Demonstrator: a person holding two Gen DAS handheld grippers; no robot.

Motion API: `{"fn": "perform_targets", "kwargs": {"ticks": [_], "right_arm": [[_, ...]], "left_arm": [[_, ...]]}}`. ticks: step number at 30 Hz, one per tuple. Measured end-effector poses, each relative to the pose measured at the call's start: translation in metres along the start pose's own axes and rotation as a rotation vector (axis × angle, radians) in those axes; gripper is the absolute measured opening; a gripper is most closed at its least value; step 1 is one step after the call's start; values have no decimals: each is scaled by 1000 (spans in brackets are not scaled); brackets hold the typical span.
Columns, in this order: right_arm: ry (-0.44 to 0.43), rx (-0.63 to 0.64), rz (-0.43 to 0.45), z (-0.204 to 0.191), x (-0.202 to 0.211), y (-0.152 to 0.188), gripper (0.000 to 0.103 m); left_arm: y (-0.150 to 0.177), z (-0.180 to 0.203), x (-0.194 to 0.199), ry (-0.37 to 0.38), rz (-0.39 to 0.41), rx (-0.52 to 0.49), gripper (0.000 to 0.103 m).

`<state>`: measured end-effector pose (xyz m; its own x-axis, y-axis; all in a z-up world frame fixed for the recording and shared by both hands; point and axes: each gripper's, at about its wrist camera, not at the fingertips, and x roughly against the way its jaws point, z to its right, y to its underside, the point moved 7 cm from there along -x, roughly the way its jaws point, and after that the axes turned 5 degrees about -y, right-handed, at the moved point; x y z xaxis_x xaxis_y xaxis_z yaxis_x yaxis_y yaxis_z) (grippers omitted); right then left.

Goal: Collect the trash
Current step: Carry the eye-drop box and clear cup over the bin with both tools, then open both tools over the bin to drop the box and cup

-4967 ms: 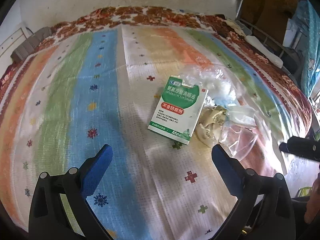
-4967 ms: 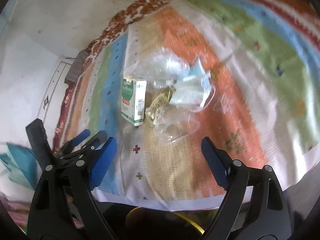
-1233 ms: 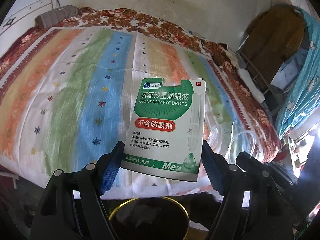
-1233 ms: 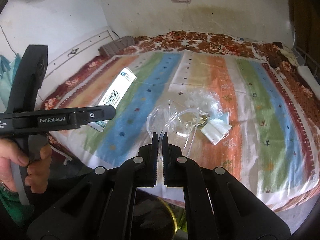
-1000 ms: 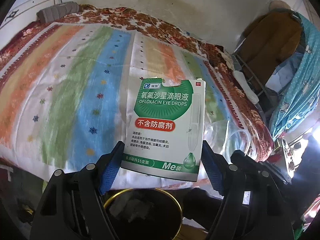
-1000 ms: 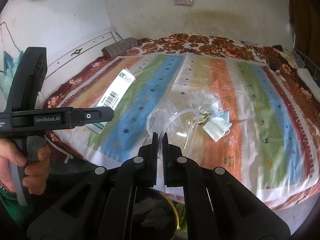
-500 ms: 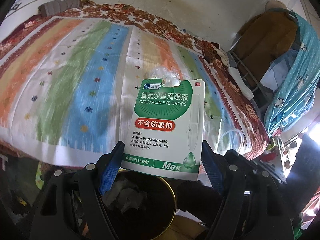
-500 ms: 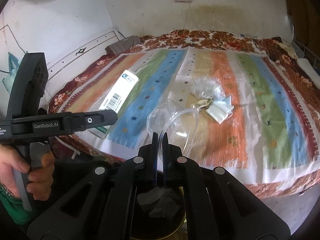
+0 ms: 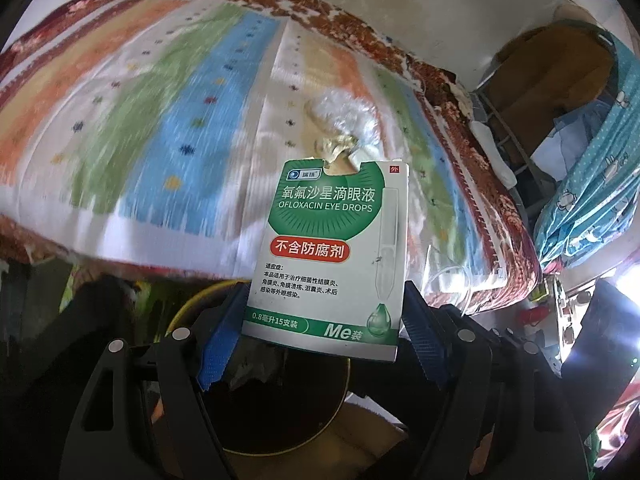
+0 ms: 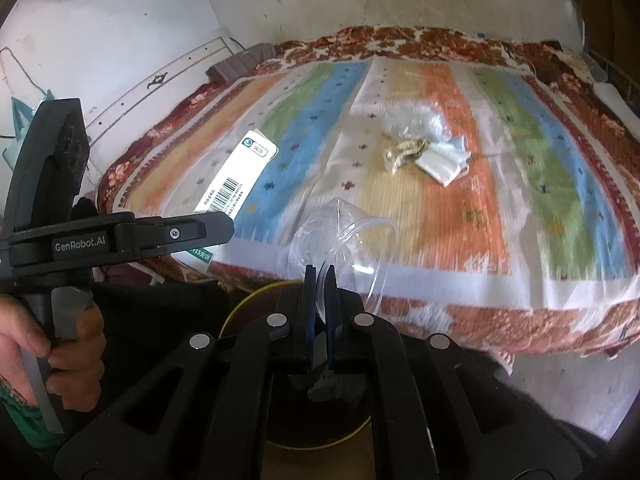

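While the box [image 9: 328, 256] hangs over the bin's rim [image 9: 192, 300], bed edge [image 9: 160, 264] seems near.

A bedroom in a home.
Striped bedspread [image 10: 420, 128] (floral border) on a bed, clothes [image 9: 560, 76] hanging far right, stained wall [image 10: 280, 0].

Both wrist cameras look steeply down past the bed's near edge (close up), sharing the striped bedspread [image 9: 192, 128] and bin [image 10: 248, 300].

Left claw [image 9: 320, 328] gripping eye-drops box [image 9: 332, 256], bin [image 9: 280, 396] below
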<state>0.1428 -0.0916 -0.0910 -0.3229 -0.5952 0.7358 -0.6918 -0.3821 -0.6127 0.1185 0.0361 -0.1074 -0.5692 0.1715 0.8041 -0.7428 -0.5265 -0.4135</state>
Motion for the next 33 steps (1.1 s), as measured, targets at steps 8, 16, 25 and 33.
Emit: {"fn": "perform_targets", "kwargs": {"ticks": [8, 16, 25, 33], "right_arm": [[-5, -1, -57, -8, -11, 24, 3], [-13, -26, -128, -8, -25, 44, 3], [-31, -89, -214, -5, -42, 63, 3], [-51, -200, -270, 10, -52, 72, 3]], "left_arm": [[21, -11, -11, -25, -55, 50, 75], [42, -16, -22, -48, -103, 81, 75], [58, -29, -35, -44, -174, 167, 75], [72, -40, -51, -36, -265, 269, 75]]}}
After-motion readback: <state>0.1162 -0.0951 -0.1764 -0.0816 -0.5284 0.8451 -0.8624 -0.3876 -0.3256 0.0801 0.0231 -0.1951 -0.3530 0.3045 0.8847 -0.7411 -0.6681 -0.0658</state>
